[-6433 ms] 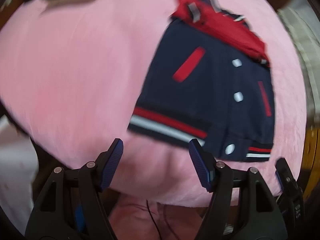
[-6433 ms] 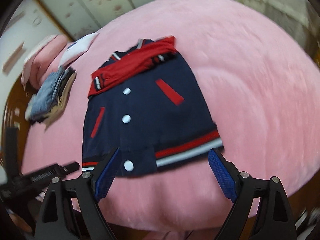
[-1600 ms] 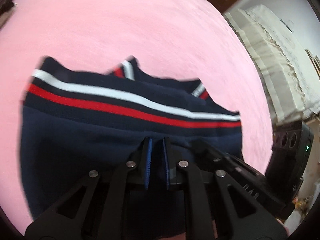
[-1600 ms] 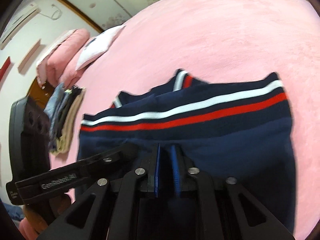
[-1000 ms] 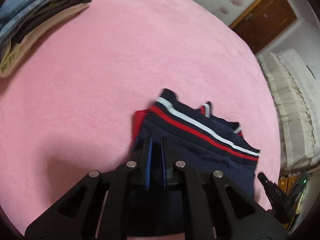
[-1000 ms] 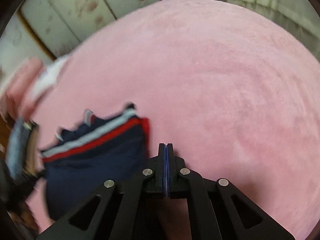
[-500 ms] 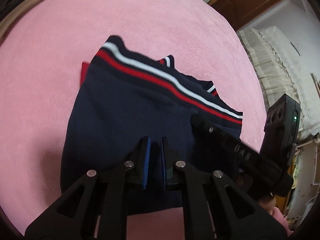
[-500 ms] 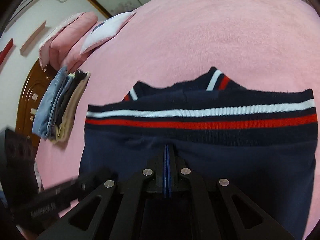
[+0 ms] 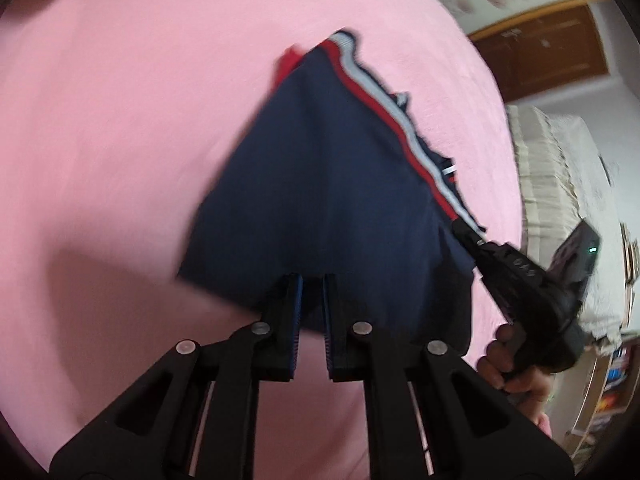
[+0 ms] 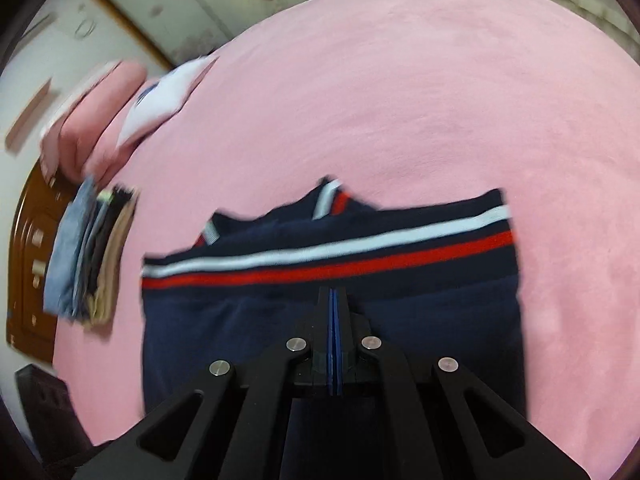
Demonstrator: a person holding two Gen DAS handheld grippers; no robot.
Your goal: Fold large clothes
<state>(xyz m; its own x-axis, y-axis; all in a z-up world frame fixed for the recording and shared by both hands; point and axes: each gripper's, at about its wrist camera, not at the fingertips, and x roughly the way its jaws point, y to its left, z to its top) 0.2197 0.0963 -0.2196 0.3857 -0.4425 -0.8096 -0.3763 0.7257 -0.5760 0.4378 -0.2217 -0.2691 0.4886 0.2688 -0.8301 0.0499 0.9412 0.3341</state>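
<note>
A folded navy jacket (image 9: 332, 200) with a red and white striped hem lies on the pink bed (image 9: 120, 120). It also shows in the right wrist view (image 10: 400, 320), hem away from me. My left gripper (image 9: 311, 292) is shut on the jacket's near folded edge, with cloth between its narrow jaws. My right gripper (image 10: 333, 300) has its jaws fully together and rests over the navy cloth just below the striped hem; whether it pinches cloth is hidden. The right gripper also shows in the left wrist view (image 9: 468, 236), at the jacket's right corner.
A stack of folded clothes (image 10: 88, 256) lies at the bed's left edge near a wooden headboard (image 10: 28, 264). Pink and white pillows (image 10: 120, 116) lie beyond it. A cream bedspread (image 9: 560, 184) and a wooden door (image 9: 544, 56) are to the right.
The left view has swung, so the jacket now lies diagonally with its hem to the upper right. The right gripper stays on the jacket, closer to the hem stripe.
</note>
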